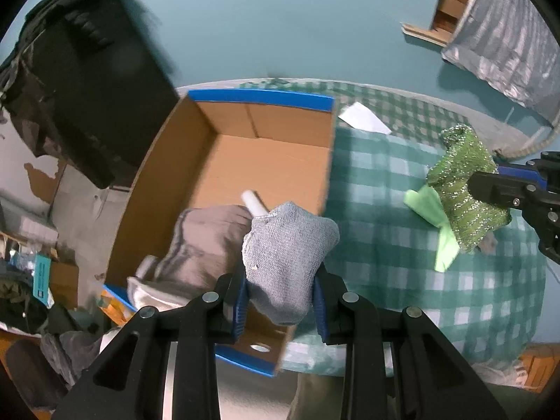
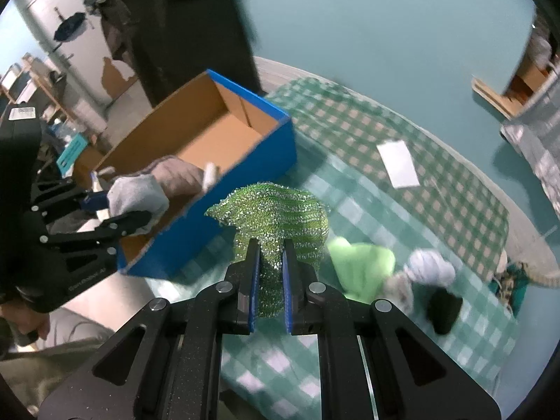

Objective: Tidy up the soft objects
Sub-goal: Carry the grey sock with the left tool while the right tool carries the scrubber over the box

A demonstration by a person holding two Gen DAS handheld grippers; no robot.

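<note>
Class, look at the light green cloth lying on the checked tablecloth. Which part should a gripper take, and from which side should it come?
Grip the raised, bunched fold of the light green cloth and come from above. It lies crumpled on the checked tablecloth, so its humped top offers something to pinch. A pale bundle sits close on one side, and the right gripper, shut on the sparkly green scrubber, hangs over the other side.

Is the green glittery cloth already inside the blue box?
No, the green glittery cloth hangs in the right gripper, outside the blue box.

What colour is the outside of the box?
Blue; the cardboard box is brown inside. The right wrist view shows it best.
</note>
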